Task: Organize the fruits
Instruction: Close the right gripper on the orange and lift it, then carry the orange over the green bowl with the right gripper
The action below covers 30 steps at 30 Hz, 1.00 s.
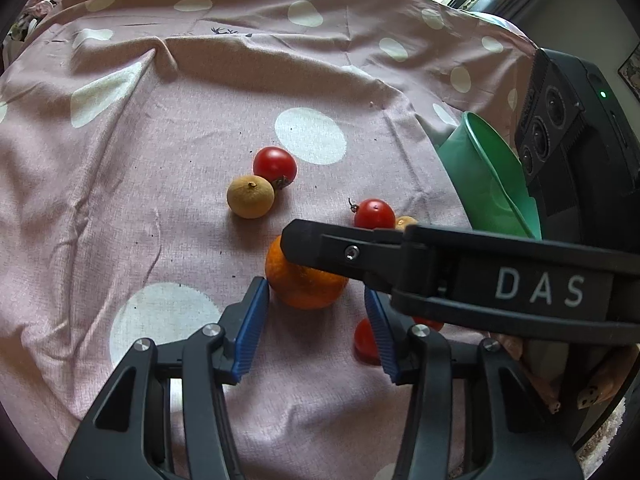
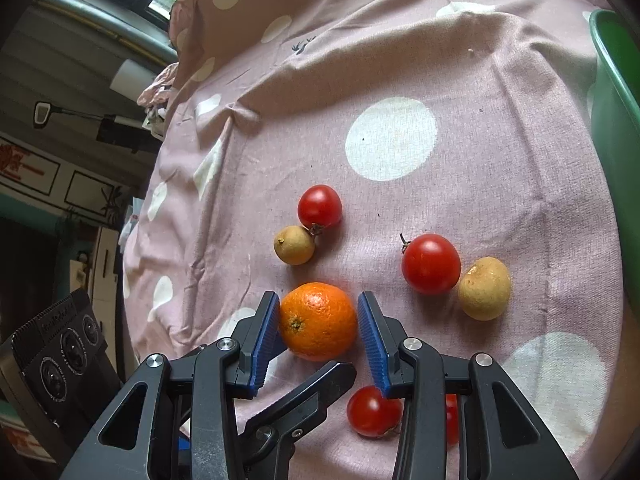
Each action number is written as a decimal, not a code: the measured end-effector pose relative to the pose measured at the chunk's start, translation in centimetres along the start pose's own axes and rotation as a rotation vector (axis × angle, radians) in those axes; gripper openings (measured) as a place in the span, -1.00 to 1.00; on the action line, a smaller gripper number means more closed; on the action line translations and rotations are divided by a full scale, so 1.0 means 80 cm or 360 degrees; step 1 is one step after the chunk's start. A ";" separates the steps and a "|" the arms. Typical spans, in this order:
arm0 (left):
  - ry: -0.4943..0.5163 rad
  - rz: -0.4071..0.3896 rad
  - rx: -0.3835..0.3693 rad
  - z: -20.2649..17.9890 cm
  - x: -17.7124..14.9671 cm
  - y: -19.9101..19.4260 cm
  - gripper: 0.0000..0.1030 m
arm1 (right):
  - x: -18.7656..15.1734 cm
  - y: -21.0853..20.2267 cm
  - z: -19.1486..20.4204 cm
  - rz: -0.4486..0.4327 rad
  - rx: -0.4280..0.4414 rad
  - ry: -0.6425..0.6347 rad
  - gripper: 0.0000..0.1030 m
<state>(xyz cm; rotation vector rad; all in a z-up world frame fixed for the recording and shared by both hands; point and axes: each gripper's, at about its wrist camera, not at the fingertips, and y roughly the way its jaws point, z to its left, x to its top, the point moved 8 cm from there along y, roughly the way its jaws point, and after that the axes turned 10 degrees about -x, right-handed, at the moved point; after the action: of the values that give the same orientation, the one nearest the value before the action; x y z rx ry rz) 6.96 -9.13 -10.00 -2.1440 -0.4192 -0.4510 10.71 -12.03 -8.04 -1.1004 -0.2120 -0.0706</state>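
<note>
An orange [image 2: 318,320] sits on the pink dotted cloth [image 2: 400,60], and my right gripper [image 2: 318,297] is shut on it, a blue pad against each side. In the left wrist view the same orange [image 1: 304,284] lies just past the tips of my left gripper [image 1: 315,287]. That gripper stands open; its right pad is clear of the fruit. A right gripper finger [image 1: 320,248] crosses over the orange's top. Three tomatoes [image 2: 320,206] [image 2: 430,264] [image 2: 374,412] and two longans [image 2: 294,245] [image 2: 484,288] lie loose around it.
A green bowl [image 1: 492,184] stands at the cloth's right edge, beside a black camera unit [image 1: 560,120]. A left gripper finger [image 2: 312,392] reaches in under the orange. Another tomato [image 1: 365,340] is half hidden behind the left gripper's right pad.
</note>
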 end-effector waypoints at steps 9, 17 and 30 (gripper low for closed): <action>-0.0002 -0.0025 0.0042 0.002 0.002 -0.001 -0.20 | -0.002 -0.001 0.001 -0.0004 -0.0001 -0.0023 -0.16; 0.0110 -0.0206 0.0036 -0.034 0.023 -0.041 -0.20 | 0.004 -0.047 0.017 -0.0172 0.0041 -0.0087 -0.16; 0.0447 -0.0424 0.0012 -0.151 0.067 -0.071 -0.17 | 0.022 -0.170 0.003 -0.0587 0.0102 -0.0103 -0.16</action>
<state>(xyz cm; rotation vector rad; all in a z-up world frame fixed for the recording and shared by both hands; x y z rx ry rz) 7.12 -15.14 3.06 -1.9865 -0.5457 -0.8867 10.20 -17.86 4.32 -0.9897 -0.4714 -0.3555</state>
